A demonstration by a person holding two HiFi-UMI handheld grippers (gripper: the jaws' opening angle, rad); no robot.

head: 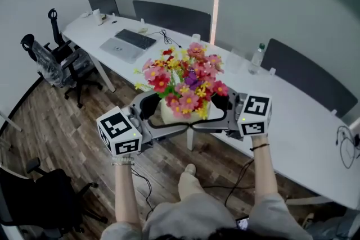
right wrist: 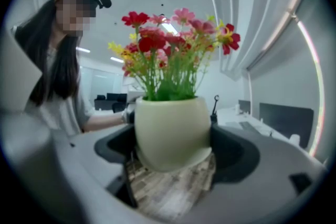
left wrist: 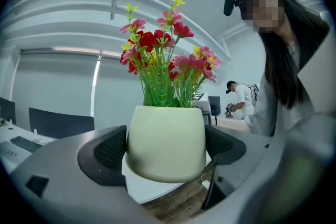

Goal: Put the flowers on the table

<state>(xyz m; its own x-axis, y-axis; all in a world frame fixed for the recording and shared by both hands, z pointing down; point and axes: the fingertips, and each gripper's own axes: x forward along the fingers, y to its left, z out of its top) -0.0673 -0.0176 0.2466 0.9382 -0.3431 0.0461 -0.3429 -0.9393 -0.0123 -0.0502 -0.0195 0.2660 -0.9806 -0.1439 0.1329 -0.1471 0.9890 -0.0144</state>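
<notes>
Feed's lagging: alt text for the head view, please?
The left gripper and right gripper hold a cream pot of red, pink and yellow flowers between them, lifted by the near edge of a long white table. A laptop lies further along the table.

Left forearm (head: 127,195) and right forearm (head: 264,170) bare, both reaching forward and down, roughly parallel. Thin band at each wrist. Left gripper (head: 160,113) and right gripper (head: 216,112) point inward toward each other, marker cubes on outer ends. Left gripper's jaws clamped on cream flower pot (left wrist: 165,139), pads (left wrist: 107,152) touching pot wall either side. Right gripper's jaws clamped on same pot from opposite side, pads (right wrist: 231,152) against its wall.
</notes>
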